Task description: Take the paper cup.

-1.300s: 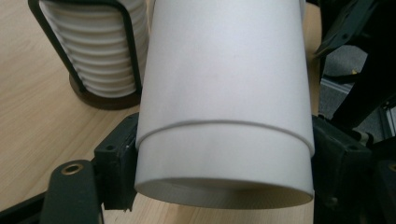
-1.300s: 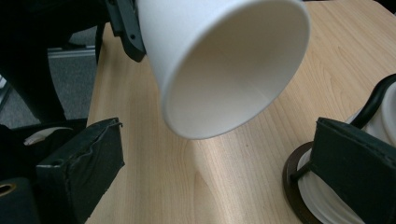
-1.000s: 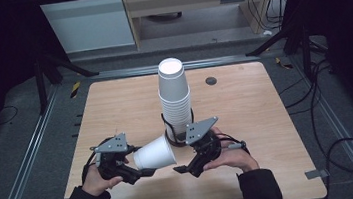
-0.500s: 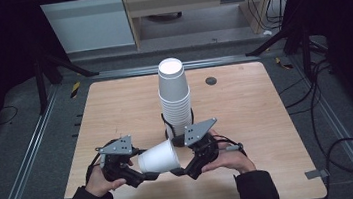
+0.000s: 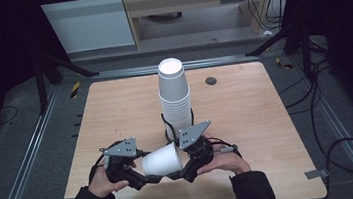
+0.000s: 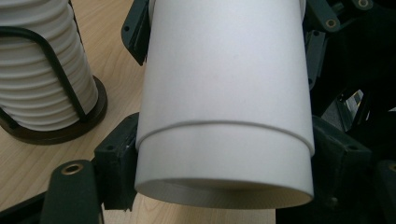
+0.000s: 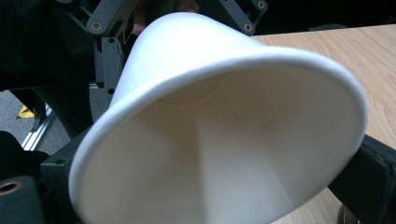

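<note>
White paper is all that separates the two claws right now: a single paper cup [image 5: 161, 160] lies on its side low in the centre of the high view, held just above the wooden worktop [image 5: 246, 111]. The left claw [image 5: 140, 176] pinches the cup's narrow base end; in the left gripper view its jaws press on either side of the cup wall near the bottom of the frame. The right claw [image 5: 188, 166] grips the wide rim end, and in the right gripper view the rim looks squashed out of round between its jaws, which suggests it is clamped on the cup too.

Directly behind the claws, in the middle of the high view, stands the tall stack of cups [image 5: 175, 97] in its dark wire holder [image 5: 168, 125].

The risk I see is crushing. Thin paper pinched from both ends will crease or buckle if either hand squeezes harder or the two pull apart unevenly. If one claw lets go before the other has a firm grip, the cup could swing down and roll across the worktop. A careless lift of the right claw, which sits near the holder, could also knock the stack over.
</note>
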`<action>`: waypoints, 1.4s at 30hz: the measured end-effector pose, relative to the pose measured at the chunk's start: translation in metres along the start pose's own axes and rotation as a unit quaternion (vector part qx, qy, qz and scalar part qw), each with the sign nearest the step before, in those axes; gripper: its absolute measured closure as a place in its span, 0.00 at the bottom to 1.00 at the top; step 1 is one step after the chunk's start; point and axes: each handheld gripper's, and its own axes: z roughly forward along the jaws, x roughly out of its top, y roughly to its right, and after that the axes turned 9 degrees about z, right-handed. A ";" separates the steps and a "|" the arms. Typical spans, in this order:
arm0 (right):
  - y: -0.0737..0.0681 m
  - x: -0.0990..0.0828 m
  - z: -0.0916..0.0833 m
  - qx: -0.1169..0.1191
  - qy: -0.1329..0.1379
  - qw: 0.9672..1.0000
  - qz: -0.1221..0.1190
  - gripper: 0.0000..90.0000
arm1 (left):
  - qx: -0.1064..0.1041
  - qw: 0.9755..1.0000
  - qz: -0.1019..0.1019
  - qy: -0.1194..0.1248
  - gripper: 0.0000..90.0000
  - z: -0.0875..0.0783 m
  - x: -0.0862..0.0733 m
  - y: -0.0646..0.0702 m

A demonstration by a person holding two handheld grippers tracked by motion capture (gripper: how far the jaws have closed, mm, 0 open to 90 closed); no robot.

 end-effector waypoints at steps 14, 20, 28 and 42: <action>0.000 -0.002 -0.002 0.007 0.001 1.000 -0.001 0.08 | -0.004 1.000 0.002 0.001 0.25 0.001 0.000 0.000; 0.001 -0.002 -0.003 0.005 0.003 1.000 0.000 0.08 | -0.001 1.000 0.002 0.007 0.25 0.001 0.000 0.000; 0.000 -0.002 -0.004 0.003 0.003 1.000 -0.001 0.09 | 0.004 1.000 0.005 0.009 0.24 0.001 0.000 0.000; 0.003 -0.002 -0.014 -0.016 0.004 1.000 0.004 0.09 | 0.028 1.000 0.004 0.003 0.20 -0.005 -0.001 -0.001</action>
